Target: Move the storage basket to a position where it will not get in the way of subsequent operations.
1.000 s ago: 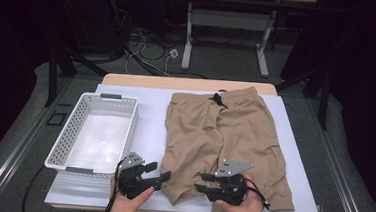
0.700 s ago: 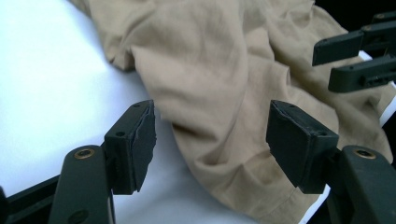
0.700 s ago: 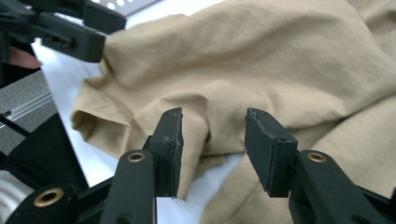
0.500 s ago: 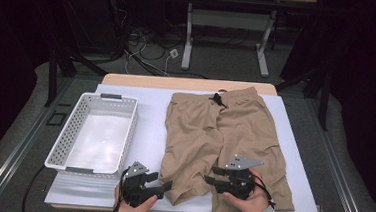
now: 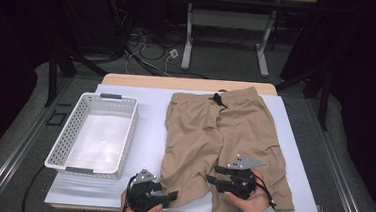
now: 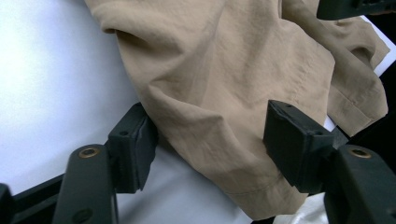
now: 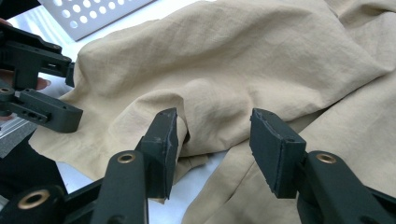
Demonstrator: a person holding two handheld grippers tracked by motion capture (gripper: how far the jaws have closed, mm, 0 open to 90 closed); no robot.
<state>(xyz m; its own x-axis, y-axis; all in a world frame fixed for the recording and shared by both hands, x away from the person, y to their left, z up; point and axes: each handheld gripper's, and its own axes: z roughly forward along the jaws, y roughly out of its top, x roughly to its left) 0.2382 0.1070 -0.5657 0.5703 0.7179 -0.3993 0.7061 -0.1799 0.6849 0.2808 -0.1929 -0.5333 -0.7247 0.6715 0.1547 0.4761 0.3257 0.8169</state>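
shorts (image 5: 224,133): soft, light, limp; will bunch and sag
grab: hem of each leg, at shorts' near edge
left gripper (image 5: 169,197): jaws apart, closing, hem between
right gripper (image 5: 212,180): jaws apart, opening, fold between

The left gripper (image 6: 205,140) stands with its jaws apart astride a hem corner of the tan shorts (image 6: 224,70). The near pad touches the cloth's edge; white bench (image 6: 46,70) lies beyond it. The jaws have just been closing.
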